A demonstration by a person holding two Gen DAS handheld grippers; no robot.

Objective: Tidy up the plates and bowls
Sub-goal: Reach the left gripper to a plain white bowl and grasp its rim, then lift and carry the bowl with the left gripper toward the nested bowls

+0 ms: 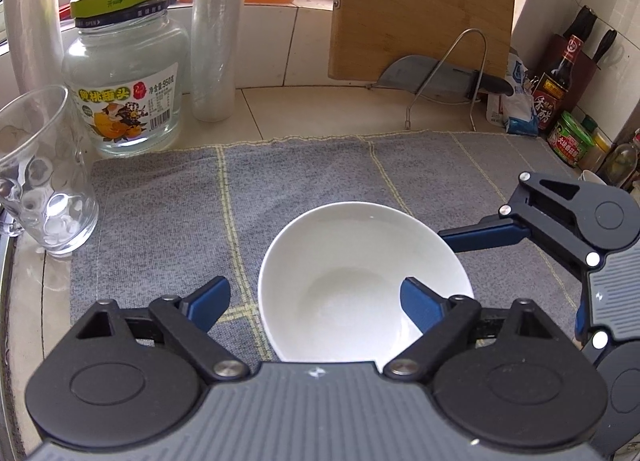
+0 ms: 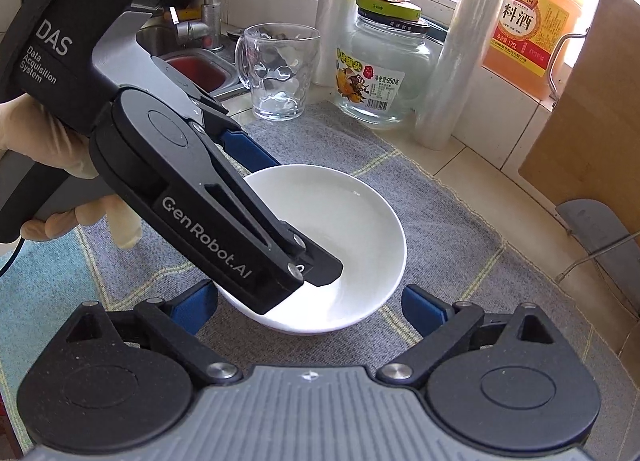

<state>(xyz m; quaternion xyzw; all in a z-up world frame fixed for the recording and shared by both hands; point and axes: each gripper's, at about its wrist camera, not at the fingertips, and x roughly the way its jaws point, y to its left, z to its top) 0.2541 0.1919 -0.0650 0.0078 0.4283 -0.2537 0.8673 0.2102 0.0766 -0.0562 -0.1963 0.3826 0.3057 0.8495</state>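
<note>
A white bowl (image 1: 352, 273) sits upright on a grey cloth mat (image 1: 168, 229); it also shows in the right wrist view (image 2: 340, 229). My left gripper (image 1: 316, 299) is open and straddles the bowl's near left rim, one finger outside and one inside over the bowl. In the right wrist view the left gripper (image 2: 280, 221) reaches over the bowl from the left. My right gripper (image 2: 310, 307) is open just in front of the bowl's near rim, holding nothing. It shows at the right in the left wrist view (image 1: 480, 237).
A glass mug (image 1: 40, 181), a large labelled jar (image 1: 124, 85) and a plastic-wrap roll (image 1: 212, 33) stand at the mat's far left. A wooden cutting board (image 1: 420, 9), cleaver on a wire rack (image 1: 432, 73) and sauce bottles (image 1: 556, 81) line the back right. A sink (image 2: 192, 65) lies left.
</note>
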